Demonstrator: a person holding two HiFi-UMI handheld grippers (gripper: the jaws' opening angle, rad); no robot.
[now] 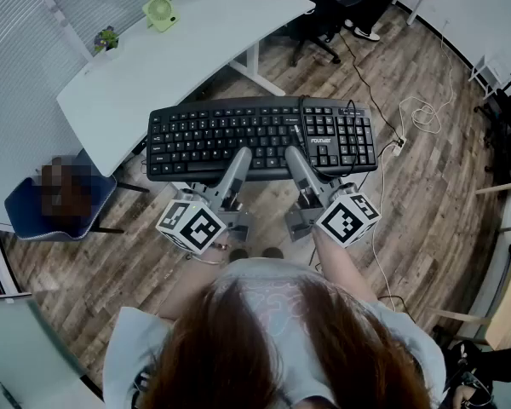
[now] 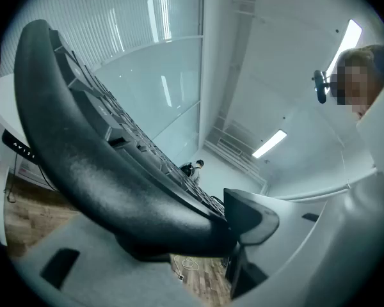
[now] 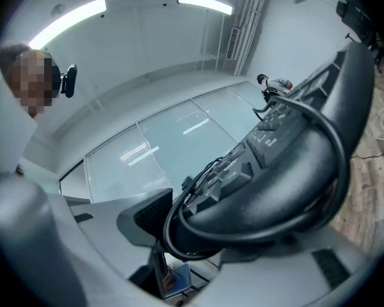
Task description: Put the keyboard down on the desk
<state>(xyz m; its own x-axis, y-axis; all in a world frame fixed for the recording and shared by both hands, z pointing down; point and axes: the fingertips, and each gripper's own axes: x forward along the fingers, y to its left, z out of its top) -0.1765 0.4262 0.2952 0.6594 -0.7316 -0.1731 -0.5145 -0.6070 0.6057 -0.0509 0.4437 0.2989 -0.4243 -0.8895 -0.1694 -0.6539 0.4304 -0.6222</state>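
A black keyboard [image 1: 264, 135] hangs in the air over the wooden floor, just short of the white desk [image 1: 179, 49]. My left gripper [image 1: 238, 164] is shut on its near edge left of the middle, and my right gripper [image 1: 296, 162] is shut on that edge right of the middle. In the left gripper view the keyboard's palm rest [image 2: 96, 165] fills the space between the jaws of the left gripper [image 2: 198, 235]. In the right gripper view the keyboard [image 3: 275, 171] is clamped in the right gripper [image 3: 205, 242], with its cable [image 3: 320, 126] looped over the edge.
On the desk stand a green fan [image 1: 159, 12] and a small plant [image 1: 106, 38]. A blue chair [image 1: 60, 198] is at the left, a black office chair [image 1: 324, 15] beyond the desk. A white cord [image 1: 417, 113] and a power strip [image 1: 398, 147] lie on the floor at the right.
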